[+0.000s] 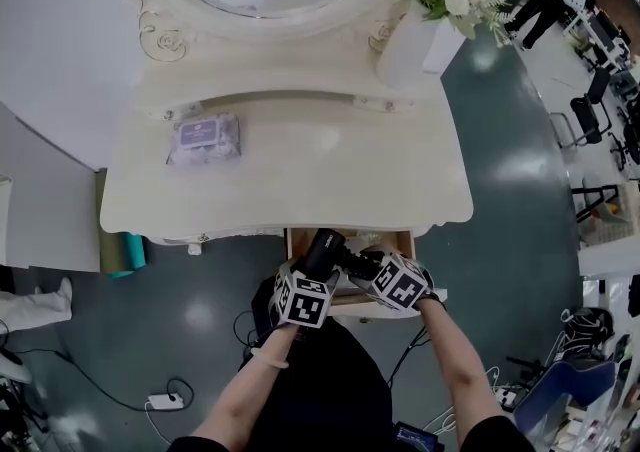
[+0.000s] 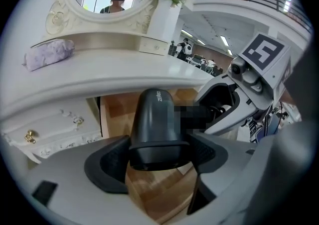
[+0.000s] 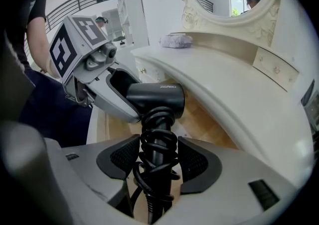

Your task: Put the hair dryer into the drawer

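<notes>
The fingers [image 2: 105, 163] of my left gripper [image 2: 158, 158] are pressed against both sides of the black hair dryer [image 2: 154, 119], holding it by the barrel. My right gripper [image 3: 157, 159] pinches the dryer between its fingers [image 3: 198, 162] where the cord [image 3: 158, 142] is coiled round it. Held by both, the dryer hangs over the open wooden drawer [image 1: 349, 233] below the cream tabletop [image 1: 300, 170].

The matte black plastic hair dryer [image 1: 328, 248], its cord coiled round the handle, hangs just over the open light-wood drawer [image 1: 403, 242] below the tabletop's front edge. Its barrel is clamped in the left gripper [image 2: 154, 158] jaws, its handle in the right gripper [image 3: 158, 162] jaws.
</notes>
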The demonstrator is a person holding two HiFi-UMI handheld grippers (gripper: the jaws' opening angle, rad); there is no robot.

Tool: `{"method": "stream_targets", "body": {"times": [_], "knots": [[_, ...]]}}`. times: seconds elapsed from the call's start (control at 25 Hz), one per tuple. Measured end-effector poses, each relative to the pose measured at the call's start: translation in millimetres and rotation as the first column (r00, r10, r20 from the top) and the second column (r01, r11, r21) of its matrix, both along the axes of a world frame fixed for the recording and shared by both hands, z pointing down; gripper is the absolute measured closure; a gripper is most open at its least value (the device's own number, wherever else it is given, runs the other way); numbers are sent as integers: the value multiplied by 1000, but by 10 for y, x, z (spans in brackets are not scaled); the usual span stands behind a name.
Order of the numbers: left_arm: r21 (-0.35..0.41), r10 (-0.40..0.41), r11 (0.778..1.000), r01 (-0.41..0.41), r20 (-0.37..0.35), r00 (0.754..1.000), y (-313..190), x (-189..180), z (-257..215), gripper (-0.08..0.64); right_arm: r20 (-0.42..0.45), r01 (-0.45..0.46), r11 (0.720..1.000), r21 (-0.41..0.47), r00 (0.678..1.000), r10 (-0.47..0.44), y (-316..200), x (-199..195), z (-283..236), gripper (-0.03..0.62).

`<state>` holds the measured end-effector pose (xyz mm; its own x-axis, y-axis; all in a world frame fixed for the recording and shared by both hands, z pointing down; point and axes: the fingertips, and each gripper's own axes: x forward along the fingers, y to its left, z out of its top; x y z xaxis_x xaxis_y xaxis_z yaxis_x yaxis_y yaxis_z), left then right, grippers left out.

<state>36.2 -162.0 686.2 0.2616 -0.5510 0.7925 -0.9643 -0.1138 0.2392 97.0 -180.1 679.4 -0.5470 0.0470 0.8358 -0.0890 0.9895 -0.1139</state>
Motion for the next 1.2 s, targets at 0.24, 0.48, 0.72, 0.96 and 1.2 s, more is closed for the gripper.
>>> {"method": "stream_targets", "body": {"times": [0.24, 0.48, 0.72, 0.96, 1.2], "knots": [[-43, -2, 999, 4, 51, 999, -48, -4, 99, 195, -11, 82, 996, 20, 997, -81, -94, -33, 116, 339], [-64, 9, 998, -1, 123, 992, -85, -7, 167, 193, -41, 153, 986, 65, 988, -151, -157, -57, 152, 339], [-55, -22, 998, 31, 160, 987, -103, -53, 165, 195, -72, 194, 976, 97, 980, -187, -186, -104, 234, 339], [-80, -4, 997, 18, 180, 984, -81, -31, 191, 202, -129, 249, 952, 175, 965, -228, -222, -118, 416, 339], [-91, 5, 996, 13, 195, 981, -30, -28, 199, 221, -175, 295, 933, 205, 949, -262, -116, -175, 570, 351]]}}
